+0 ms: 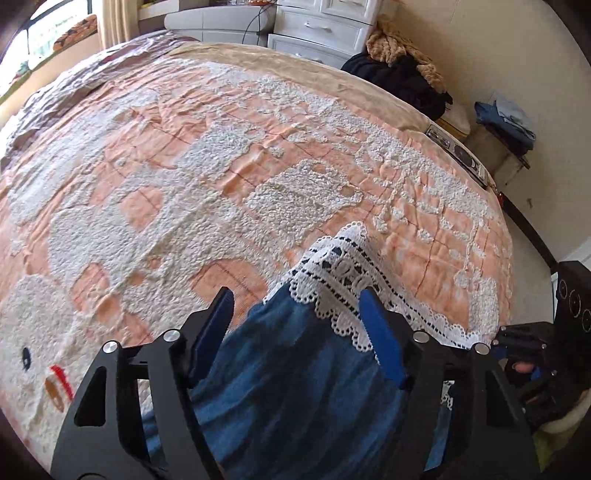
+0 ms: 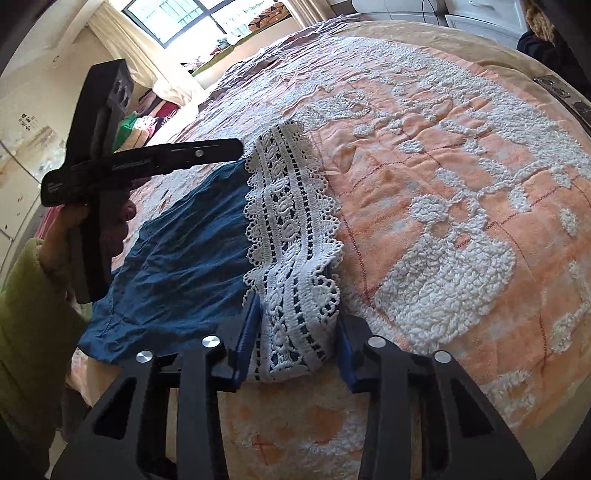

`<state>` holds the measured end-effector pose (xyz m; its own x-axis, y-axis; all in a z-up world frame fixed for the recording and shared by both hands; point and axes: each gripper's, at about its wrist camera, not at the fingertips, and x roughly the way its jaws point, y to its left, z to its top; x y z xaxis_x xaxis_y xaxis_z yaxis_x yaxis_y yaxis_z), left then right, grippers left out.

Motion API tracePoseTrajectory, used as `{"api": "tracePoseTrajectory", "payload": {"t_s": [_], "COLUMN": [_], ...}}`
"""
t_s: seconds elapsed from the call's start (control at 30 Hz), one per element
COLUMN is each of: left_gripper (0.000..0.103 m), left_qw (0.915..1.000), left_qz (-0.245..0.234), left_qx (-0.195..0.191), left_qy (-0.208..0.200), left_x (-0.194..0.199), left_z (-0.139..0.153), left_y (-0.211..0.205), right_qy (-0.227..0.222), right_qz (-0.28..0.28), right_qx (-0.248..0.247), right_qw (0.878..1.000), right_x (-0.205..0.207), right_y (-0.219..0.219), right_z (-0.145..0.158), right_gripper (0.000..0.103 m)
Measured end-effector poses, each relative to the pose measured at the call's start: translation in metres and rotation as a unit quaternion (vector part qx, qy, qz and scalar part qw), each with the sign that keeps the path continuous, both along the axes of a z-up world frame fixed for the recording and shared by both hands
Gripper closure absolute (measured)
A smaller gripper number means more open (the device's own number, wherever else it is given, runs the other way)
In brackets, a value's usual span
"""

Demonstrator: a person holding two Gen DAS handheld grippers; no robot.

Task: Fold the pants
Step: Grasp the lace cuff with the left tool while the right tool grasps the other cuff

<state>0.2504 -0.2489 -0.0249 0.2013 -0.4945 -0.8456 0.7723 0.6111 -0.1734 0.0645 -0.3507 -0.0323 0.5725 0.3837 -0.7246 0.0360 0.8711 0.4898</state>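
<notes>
Two hand-held grippers work one pair of blue pants (image 2: 177, 243) spread on the bed, over an orange-and-white plush blanket (image 1: 229, 173). Left to right in the right wrist view: a hand (image 2: 79, 221) in a green sleeve (image 2: 26, 314) holds the left gripper (image 2: 207, 151), seen side-on at the far corner of the white lace hem (image 2: 295, 240); from this angle the gap between its fingers does not show. The blue fabric lies wrinkled and flat from that hand across to the lace band, which runs down to the near edge. There the right gripper (image 2: 297, 354) straddles the lace hem, blue pads (image 2: 245, 354) touching the bunched lace on both sides: clamped on the hem. In the left wrist view, the left gripper (image 1: 295, 332) stands part-way apart, the blue leg and lace hem (image 1: 340, 273) between its fingers; the right pad (image 1: 380, 339) overlaps the lace, the left pad (image 1: 212, 332) meets the denim edge, no firm pinch visible. At the far right edge, the other gripper's black body (image 1: 535, 354). Beyond the bed: white drawers (image 1: 317, 29), a dark clothes pile (image 1: 402, 77).
</notes>
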Motion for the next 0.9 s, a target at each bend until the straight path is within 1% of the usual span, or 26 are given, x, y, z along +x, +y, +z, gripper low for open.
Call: {"api": "tracePoseTrajectory", "payload": {"t_s": [0.03, 0.07, 0.1, 0.17, 0.2, 0.27, 0.3, 0.37, 0.4, 0.47, 0.57, 0.6, 0.67, 0.83, 0.9], "left_gripper": [0.045, 0.045, 0.045, 0.045, 0.046, 0.057, 0.061, 0.074, 0.076, 0.087, 0.092, 0.092, 0.095, 0.095, 0.095], "left_qw": [0.9999, 0.9994, 0.9988, 0.9977, 0.9975, 0.9970, 0.9966, 0.9962, 0.9958, 0.9954, 0.9945, 0.9939, 0.9925, 0.9871, 0.9860], "left_qz": [-0.008, -0.017, -0.025, -0.044, -0.050, -0.054, -0.051, -0.048, -0.048, -0.052, -0.055, -0.054, -0.050, -0.035, -0.023], "left_qx": [-0.007, -0.014, -0.021, -0.026, -0.021, -0.015, -0.014, -0.015, -0.019, -0.032, -0.053, -0.064, -0.088, -0.145, -0.156], "left_qy": [0.013, 0.026, 0.036, 0.045, 0.045, 0.053, 0.063, 0.070, 0.075, 0.074, 0.072, 0.072, 0.069, 0.057, 0.054], "left_x": [0.004, 0.005, 0.006, 0.004, 0.003, 0.004, 0.007, 0.010, 0.012, 0.013, 0.014, 0.015, 0.018, 0.017, 0.013], "left_z": [-0.005, -0.008, -0.011, -0.016, -0.019, -0.023, -0.025, -0.027, -0.026, -0.022, -0.014, -0.010, -0.001, 0.028, 0.033], "left_y": [-0.005, -0.009, -0.013, -0.021, -0.025, -0.028, -0.028, -0.026, -0.024, -0.020, -0.012, -0.009, 0.002, 0.049, 0.074], "right_qy": [-0.004, -0.011, -0.015, -0.022, -0.025, -0.026, -0.028, -0.032, -0.035, -0.044, -0.065, -0.072, -0.087, -0.119, -0.125], "right_qz": [0.000, 0.001, 0.005, 0.007, 0.008, 0.006, 0.005, 0.003, 0.003, 0.001, 0.007, 0.011, 0.023, 0.074, 0.100], "right_qx": [0.009, 0.022, 0.033, 0.034, 0.033, 0.037, 0.041, 0.041, 0.040, 0.039, 0.038, 0.036, 0.032, 0.034, 0.031], "right_qw": [1.000, 1.000, 0.999, 0.999, 0.999, 0.999, 0.999, 0.999, 0.999, 0.998, 0.997, 0.997, 0.995, 0.990, 0.987], "right_x": [-0.001, -0.002, -0.003, -0.005, -0.006, -0.006, -0.007, -0.009, -0.009, -0.010, -0.009, -0.010, -0.011, -0.009, -0.005], "right_y": [-0.002, -0.003, -0.004, -0.004, -0.004, -0.005, -0.005, -0.004, -0.004, -0.002, 0.003, 0.006, 0.016, 0.051, 0.072], "right_z": [0.000, 0.000, 0.001, 0.002, 0.002, 0.002, 0.002, 0.003, 0.004, 0.009, 0.020, 0.024, 0.034, 0.059, 0.064], "right_gripper": [0.074, 0.080, 0.083, 0.083, 0.083, 0.083, 0.083, 0.084, 0.085, 0.085, 0.086, 0.086, 0.086, 0.087, 0.087]}}
